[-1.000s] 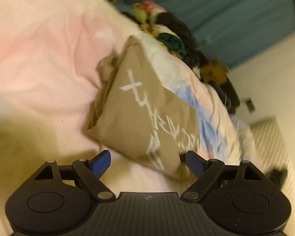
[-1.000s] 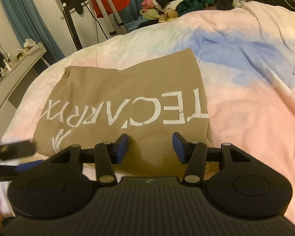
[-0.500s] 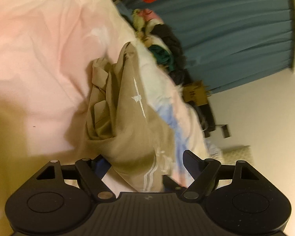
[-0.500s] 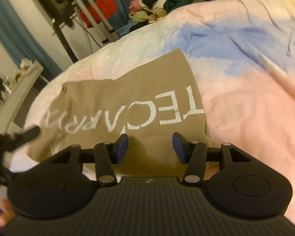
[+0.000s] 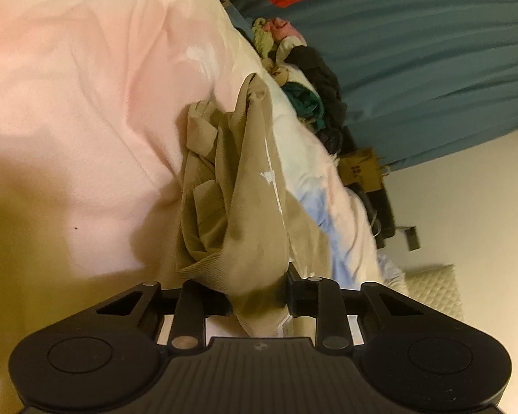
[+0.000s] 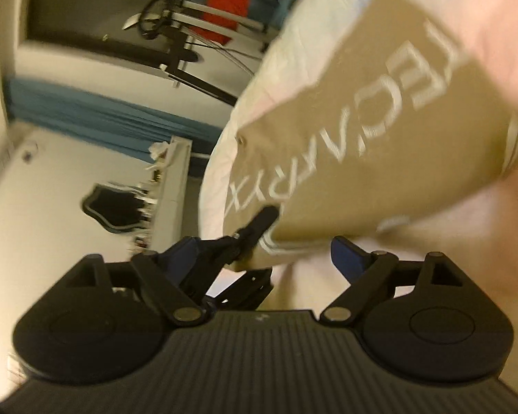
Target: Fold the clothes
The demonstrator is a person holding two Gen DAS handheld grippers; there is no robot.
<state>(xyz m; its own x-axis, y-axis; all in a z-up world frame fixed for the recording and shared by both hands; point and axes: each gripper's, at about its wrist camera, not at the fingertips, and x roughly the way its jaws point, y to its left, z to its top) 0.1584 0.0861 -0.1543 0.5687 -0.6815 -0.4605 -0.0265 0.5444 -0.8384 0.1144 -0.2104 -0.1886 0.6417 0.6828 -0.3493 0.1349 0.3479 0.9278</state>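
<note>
A folded tan garment [image 6: 380, 138] with white lettering lies on a bed with a pastel pink, white and blue duvet [image 5: 86, 103]. In the left wrist view the garment [image 5: 238, 214] shows edge-on, its layers stacked, and my left gripper [image 5: 259, 296] is shut on its near corner. In the right wrist view my right gripper [image 6: 266, 255] is open, its blue pads wide apart at the garment's near edge, touching nothing. The left gripper's black finger [image 6: 255, 227] shows there, clamped on the garment's corner.
A heap of loose clothes [image 5: 300, 79] lies at the far end of the bed before a blue curtain [image 5: 431, 51]. A black stand with a red item [image 6: 224, 3], a white dresser [image 6: 169, 189] and a mirror [image 6: 110, 210] stand beside the bed.
My left gripper has closed on the garment's corner; it was open before. My right gripper has rolled and swung toward the bed's left edge, staying open.
</note>
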